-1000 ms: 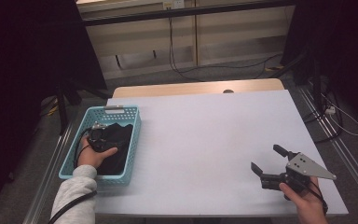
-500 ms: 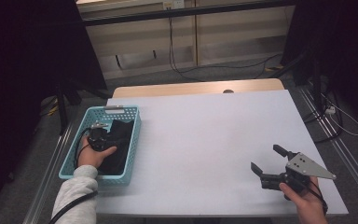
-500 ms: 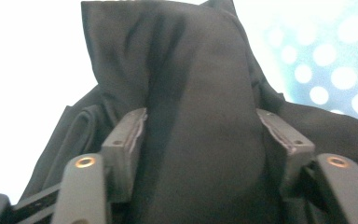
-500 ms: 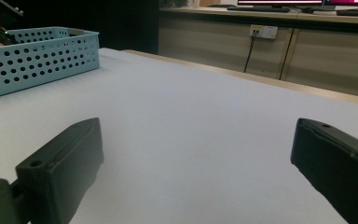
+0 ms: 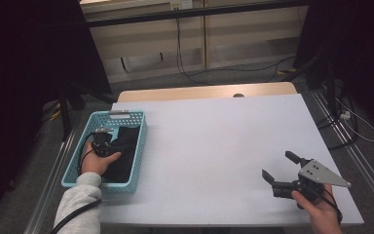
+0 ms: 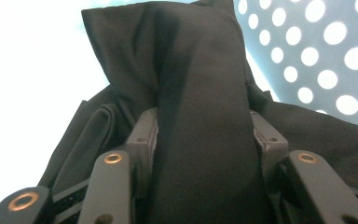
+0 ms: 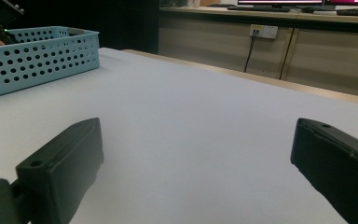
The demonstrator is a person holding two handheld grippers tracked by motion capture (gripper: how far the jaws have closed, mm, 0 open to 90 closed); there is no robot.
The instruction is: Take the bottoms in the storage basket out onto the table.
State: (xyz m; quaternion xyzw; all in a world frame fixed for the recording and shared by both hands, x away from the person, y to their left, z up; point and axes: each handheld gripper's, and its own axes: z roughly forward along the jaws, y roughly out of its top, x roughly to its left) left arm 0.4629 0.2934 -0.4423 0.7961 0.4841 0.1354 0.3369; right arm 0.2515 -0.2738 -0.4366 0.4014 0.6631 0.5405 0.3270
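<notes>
**A:** ok so going left to right with the basket as the anchor. One light blue perforated basket (image 5: 135, 146) sits at the left edge of the bench (image 5: 214, 146). Inside it is one piece of black cloth (image 5: 124, 151), bunched up, lying on the basket floor and reaching toward the far wall.

**B:** and the left tongs (image 5: 108, 141)?

**A:** Down inside the basket, hand and all. In the left gripper view a thick fold of the black cloth (image 6: 200, 130) stands right between the two jaws, and the pads press on it from both sides. The jaws have just been closing, and they're now clamped on that fold. Perforated basket wall (image 6: 326, 60) shows just past the cloth in that view.

**B:** anything else in the basket?

**A:** Not that I can make out, just the cloth and the tongs with their cable.

**B:** right side?

**A:** Right tongs (image 5: 280, 168) are well away from the basket, near the bench's right front corner, jaws spread wide with only bare bench between them. The right gripper view looks across the bench back at the basket (image 7: 32, 58), off to the far left.

**B:** count?

**A:** one basket, one cloth, two tongs, one bench.
</notes>
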